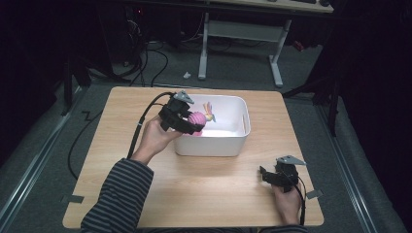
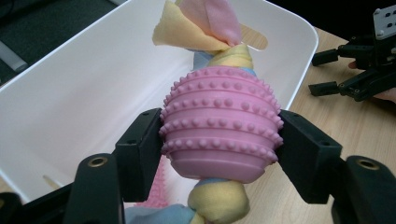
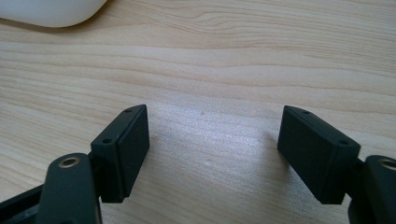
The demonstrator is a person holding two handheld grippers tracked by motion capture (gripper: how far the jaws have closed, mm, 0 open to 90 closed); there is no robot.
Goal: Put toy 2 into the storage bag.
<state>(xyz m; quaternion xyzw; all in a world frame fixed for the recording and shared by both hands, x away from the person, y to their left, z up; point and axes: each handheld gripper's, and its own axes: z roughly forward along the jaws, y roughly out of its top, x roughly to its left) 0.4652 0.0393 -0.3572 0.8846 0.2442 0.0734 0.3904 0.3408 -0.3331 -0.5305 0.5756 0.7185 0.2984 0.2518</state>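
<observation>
**Lowering the pink toy into the bin**

The left tool (image 2: pixel 219 140) is clamped on the knobbly pink ball (image 2: pixel 222 123) of a rope toy, held over the left end of the white bin (image 1: pixel 233 141). Best to lower it well inside before letting go, so the cloth tails clear the rim. The right tool (image 3: pixel 212 149) rests on the table (image 1: pixel 209 189), jaws apart and empty.

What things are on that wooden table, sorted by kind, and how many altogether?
White bin: 1
Pink knobbly toy on a knotted pastel cloth, held over the bin by the left tool: 1
Hand-held tools, left and right tool: 2
Total: 4
</observation>
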